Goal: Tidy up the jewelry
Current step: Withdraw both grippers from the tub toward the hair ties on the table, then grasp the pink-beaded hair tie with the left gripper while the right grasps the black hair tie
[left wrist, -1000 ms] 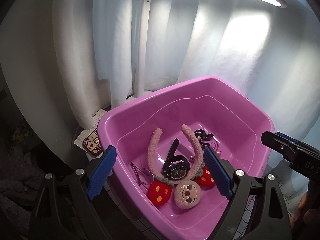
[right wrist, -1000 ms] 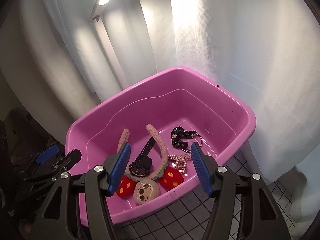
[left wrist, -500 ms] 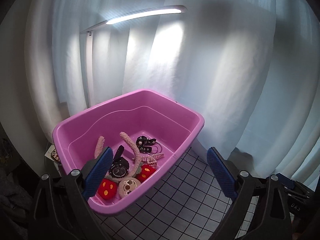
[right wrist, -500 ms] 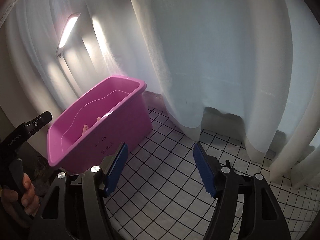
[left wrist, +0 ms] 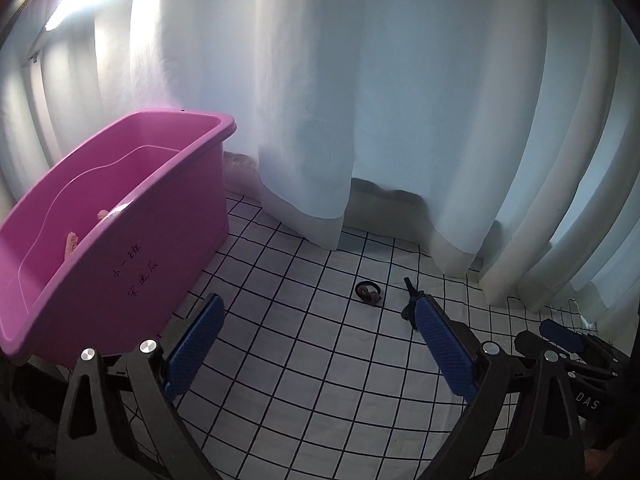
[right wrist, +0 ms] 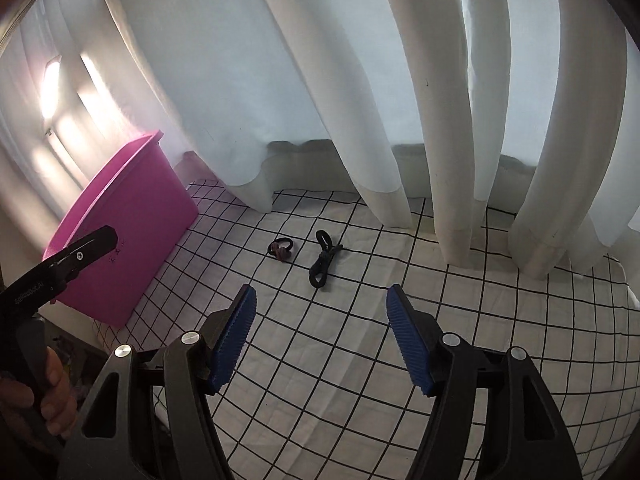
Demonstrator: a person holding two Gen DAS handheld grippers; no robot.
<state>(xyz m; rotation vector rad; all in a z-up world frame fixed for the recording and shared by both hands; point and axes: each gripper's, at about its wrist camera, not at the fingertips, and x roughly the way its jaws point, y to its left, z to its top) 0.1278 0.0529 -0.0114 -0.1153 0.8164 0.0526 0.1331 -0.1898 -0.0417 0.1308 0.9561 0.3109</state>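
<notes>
While nothing sits between either pair of pads, scene as follows:
Left gripper (left wrist: 316,344): two black arms with ribbed blue pads, spread wide, holding nothing, over the cloth.
Right gripper (right wrist: 322,330): same build, two ribbed blue pads, spread wide, holding nothing.
Surface: one white cloth with black grid lines (right wrist: 360,344), lightly creased.
Loose pieces: two, lying just beside each other on the cloth, well apart from both grippers; one small dark ring-shaped band with a reddish-brown knot (right wrist: 282,250), one dark knotted cord loop (right wrist: 325,258), partly hidden behind the left gripper's right pad in the left view.
Container: one glossy magenta plastic tub (left wrist: 132,236), handwriting on its side, fuzzy tan tips visible inside.
Backdrop: white pleated curtains (right wrist: 360,92), hems touching the cloth.
</notes>
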